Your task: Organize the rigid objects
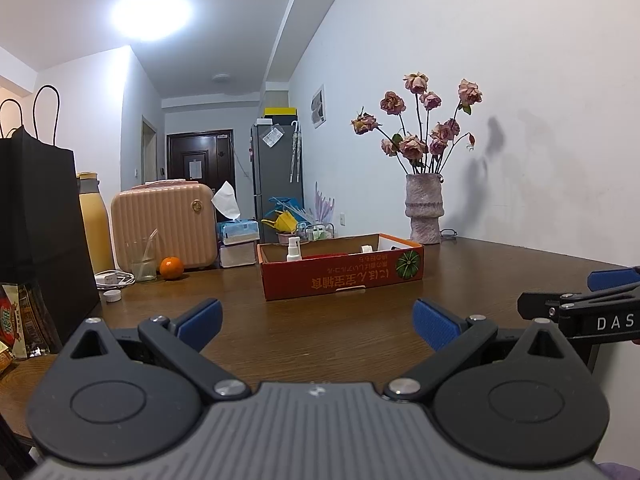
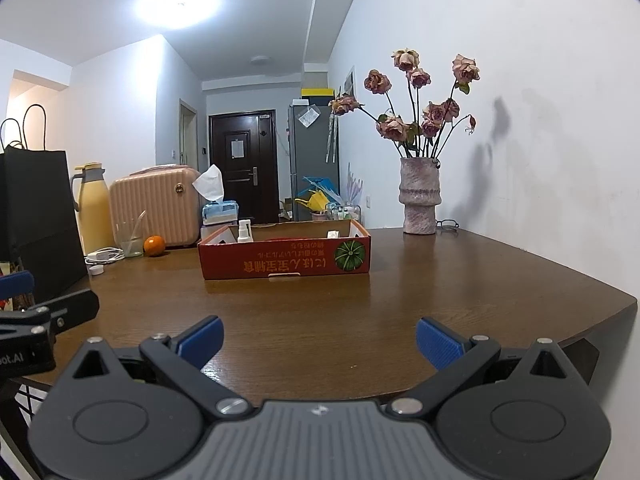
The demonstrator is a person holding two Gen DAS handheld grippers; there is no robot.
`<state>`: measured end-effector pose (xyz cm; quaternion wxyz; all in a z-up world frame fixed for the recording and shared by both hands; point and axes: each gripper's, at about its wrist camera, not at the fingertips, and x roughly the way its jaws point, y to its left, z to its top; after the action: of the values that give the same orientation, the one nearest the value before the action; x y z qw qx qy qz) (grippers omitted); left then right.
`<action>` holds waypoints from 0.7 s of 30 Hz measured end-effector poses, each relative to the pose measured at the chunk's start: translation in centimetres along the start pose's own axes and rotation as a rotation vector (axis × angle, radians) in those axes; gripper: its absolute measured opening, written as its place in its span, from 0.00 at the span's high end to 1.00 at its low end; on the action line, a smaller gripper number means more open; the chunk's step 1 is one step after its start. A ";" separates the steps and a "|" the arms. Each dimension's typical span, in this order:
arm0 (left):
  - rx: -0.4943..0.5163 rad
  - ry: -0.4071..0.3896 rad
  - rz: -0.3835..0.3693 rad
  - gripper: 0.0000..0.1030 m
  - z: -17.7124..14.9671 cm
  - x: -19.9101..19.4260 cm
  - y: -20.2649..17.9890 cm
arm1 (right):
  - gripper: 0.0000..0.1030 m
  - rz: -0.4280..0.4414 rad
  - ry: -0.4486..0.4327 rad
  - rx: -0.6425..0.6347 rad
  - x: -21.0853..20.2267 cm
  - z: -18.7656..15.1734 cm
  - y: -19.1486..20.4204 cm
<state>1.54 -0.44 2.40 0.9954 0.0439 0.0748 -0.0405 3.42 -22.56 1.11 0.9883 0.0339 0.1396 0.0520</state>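
Landmark: the red cardboard box [image 1: 342, 270] stands open-topped on the brown tabletop [image 1: 320, 320], with its printed long side facing both cameras.

Left of the box, from far left inward:
- A black paper bag [image 1: 38, 216] stands upright at the tabletop edge.
- A yellow thermos jug [image 2: 94, 210] stands behind the bag.
- A white charger with cable [image 1: 114, 278] and a small white cap [image 1: 112, 296] lie on the tabletop.
- A clear glass [image 1: 143, 260] holding a straw stands just beside an orange [image 1: 172, 268].
- A pink suitcase [image 1: 162, 226] stands behind the glass and the orange.
- A tissue box [image 1: 237, 232] stands between the suitcase and the box.

Inside the box:
- A white spray bottle [image 1: 293, 249] stands upright near the left end.
- A small white object [image 1: 366, 249] sits toward the right end; its type cannot be determined.

Right of the box: a vase [image 1: 425, 208] of dried roses stands against the wall.

Near side of the box:
- Left tongs [image 1: 318, 326]: blue pads spread wide apart, nothing between them, above bare tabletop.
- Right tongs [image 2: 320, 342]: blue pads spread wide apart, nothing between them, over the near tabletop edge.
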 end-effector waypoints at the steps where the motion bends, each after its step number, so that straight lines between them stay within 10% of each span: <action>1: 0.000 0.000 -0.001 0.00 0.0 0.0 0.0 | 0.00 -0.001 0.000 0.000 0.0 0.0 0.0; 21: -0.019 0.025 0.004 0.00 -0.1 0.5 0.2 | 0.00 -0.009 0.012 0.002 0.2 -0.1 -0.1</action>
<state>2.01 -0.23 2.20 0.9948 0.0351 0.0876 -0.0374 3.57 -22.62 0.96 0.9876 0.0340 0.1455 0.0477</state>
